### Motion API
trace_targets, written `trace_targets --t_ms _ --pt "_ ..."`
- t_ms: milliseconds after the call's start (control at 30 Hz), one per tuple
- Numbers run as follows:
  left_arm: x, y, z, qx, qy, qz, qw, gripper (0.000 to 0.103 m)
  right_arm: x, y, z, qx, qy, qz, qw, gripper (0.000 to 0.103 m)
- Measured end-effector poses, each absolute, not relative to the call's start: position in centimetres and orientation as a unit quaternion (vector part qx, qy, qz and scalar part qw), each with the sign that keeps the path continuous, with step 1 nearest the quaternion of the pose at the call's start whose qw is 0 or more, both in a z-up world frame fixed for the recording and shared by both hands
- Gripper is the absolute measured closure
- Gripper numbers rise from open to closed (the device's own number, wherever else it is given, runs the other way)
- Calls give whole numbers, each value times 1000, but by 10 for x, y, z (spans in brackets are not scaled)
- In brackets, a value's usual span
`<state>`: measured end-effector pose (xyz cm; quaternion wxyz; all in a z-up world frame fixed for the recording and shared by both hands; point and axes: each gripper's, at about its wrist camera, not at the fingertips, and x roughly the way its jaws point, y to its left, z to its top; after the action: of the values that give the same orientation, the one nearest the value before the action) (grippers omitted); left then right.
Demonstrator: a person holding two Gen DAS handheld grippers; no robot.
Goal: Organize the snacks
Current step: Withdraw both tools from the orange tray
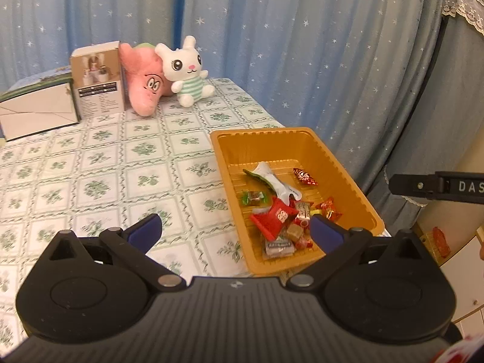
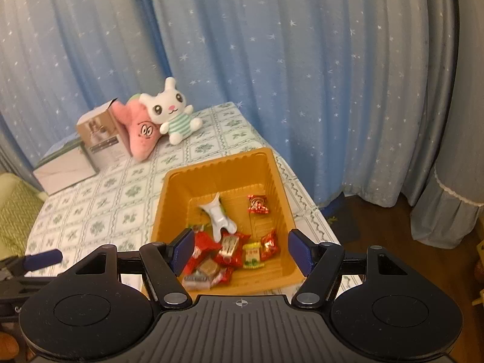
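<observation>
Orange plastic tray (image 2: 276,178) sat lower centre of frame at tablecloth's right edge, wrapped snacks (image 2: 230,249) piled at near end. Right gripper (image 2: 240,249) hovered above, jaws spread, empty. Left gripper (image 1: 236,230) likewise released, empty. Risk: nudged tray sliding off table edge.

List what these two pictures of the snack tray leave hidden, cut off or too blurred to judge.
- Snacks at the tray's near end: right wrist view, blurred and partly hidden by the right hand-held gripper; labels unreadable.
- Left hand-held gripper: its right finger covers some sweets, left wrist view.
- Flat box: cut off by the left edge.
- Small box's print: too small.
</observation>
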<state>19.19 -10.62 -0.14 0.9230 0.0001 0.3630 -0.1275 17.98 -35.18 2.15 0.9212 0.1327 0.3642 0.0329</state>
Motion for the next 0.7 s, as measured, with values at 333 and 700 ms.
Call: trace_targets --t_ms 333,700 --pt "141 -92 18 2 359 -90 929 0 131 -327 37 91 370 42 924 24" --pt "93 -77 38 -23 355 -61 933 0 88 -310 48 66 367 40 927 18"
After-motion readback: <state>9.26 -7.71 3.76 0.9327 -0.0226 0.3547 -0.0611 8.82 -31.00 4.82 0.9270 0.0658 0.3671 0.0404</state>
